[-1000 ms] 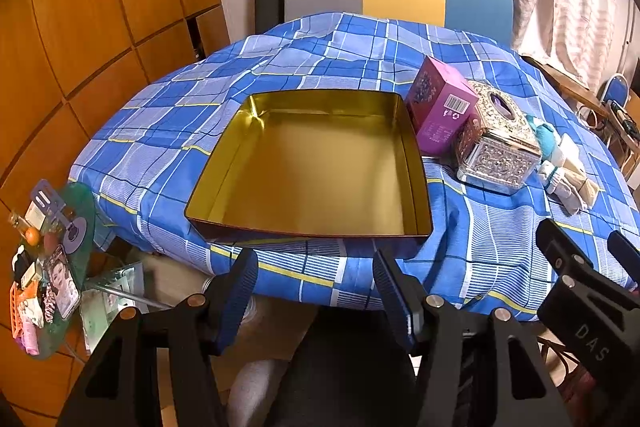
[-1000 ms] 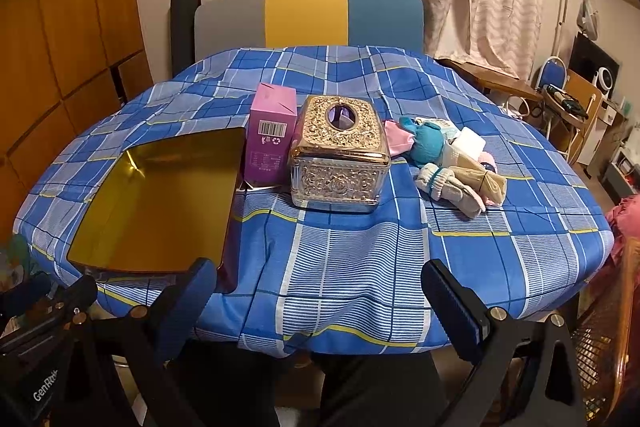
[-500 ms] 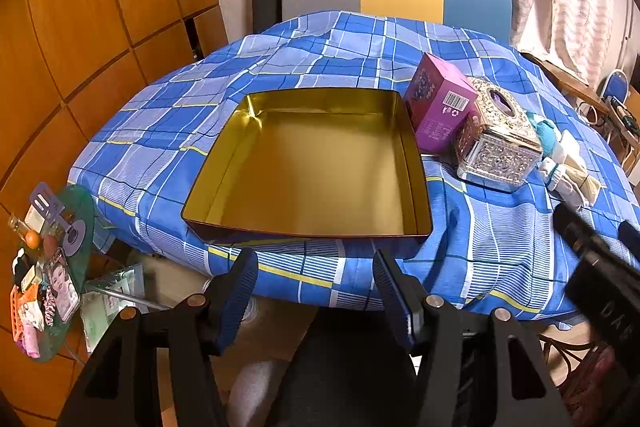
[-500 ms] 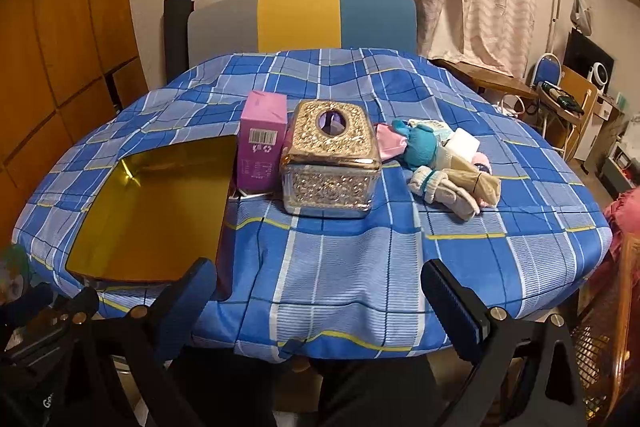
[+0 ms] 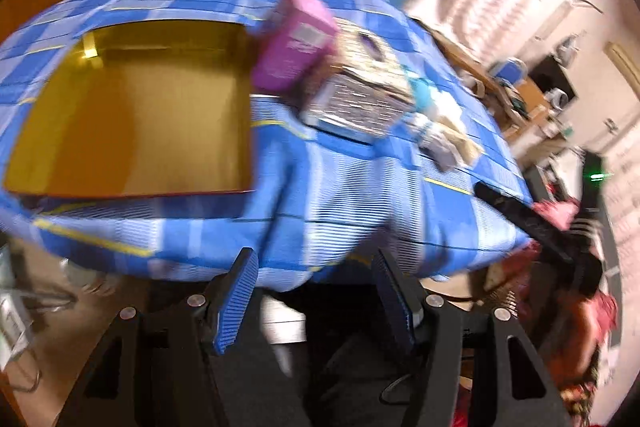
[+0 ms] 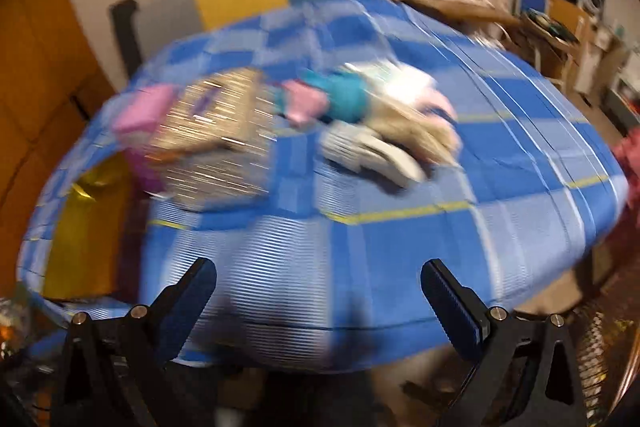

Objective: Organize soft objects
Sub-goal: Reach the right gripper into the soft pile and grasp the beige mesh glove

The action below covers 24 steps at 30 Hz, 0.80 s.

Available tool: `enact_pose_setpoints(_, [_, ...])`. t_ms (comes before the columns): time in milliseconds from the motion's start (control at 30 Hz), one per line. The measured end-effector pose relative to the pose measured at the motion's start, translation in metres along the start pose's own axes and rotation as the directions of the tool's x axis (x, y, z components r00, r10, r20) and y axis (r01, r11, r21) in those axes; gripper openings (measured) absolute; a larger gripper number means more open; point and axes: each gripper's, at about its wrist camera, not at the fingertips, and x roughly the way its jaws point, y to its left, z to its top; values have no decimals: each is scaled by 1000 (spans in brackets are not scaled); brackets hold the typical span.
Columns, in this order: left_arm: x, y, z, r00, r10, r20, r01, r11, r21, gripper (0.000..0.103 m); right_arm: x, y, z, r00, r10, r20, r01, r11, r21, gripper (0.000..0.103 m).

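Both cameras sit low at the near edge of the round table, each riding on a hand-held gripper and peering forward and downward between its own two fingers. The left wrist view looks from the left part of that edge, closest to the gold tray [image 5: 132, 115], and swings its gaze rightward across the blue checked cloth [image 5: 352, 187]. The right wrist view stands further right, nearest the pile of soft things [image 6: 380, 123], with the tray [image 6: 80, 235] off at its left margin. Both take in the pink box [image 5: 296, 43], the ornate tissue box [image 5: 360, 99] and the chair behind; both pictures are smeared
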Motion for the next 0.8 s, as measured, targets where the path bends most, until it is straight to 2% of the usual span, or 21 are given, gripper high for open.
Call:
enact_pose_setpoints(100, [16,-21,6,997,-61,-40,63,997,44,61,13,-46,6,997,-81,-11,82,995,57,103])
enact_pose_setpoints(267, [52,-51,16,989,-99,-111,108,991,78,61,25,-82,40,995,-91,51,88,995,57,102])
enact_pose_setpoints(400, [73,-67,20,986,-94,-141,108,989,98,61,40,-80,84,994,-5,109,4,1000,5,92])
enact_pose_setpoints(467, [81,-73,21,985,-90,-149,106,989,101,62,51,-73,99,994,-3,108,7,999,-40,83])
enact_pose_setpoints(533, [85,-76,21,986,-70,-153,87,990,108,62,73,-61,111,998,-9,70,17,994,-109,64])
enact_pose_setpoints(600, [87,-79,21,988,-38,-152,58,990,126,62,91,-54,114,1000,-13,19,16,988,-155,55])
enact_pose_setpoints(700, [86,-82,21,989,-24,-144,46,988,146,62,113,-54,112,998,21,-56,-31,984,-175,54])
enact_pose_setpoints(800, [88,-85,24,989,-45,-141,66,988,143,62,120,-58,106,995,35,-93,-52,981,-188,52])
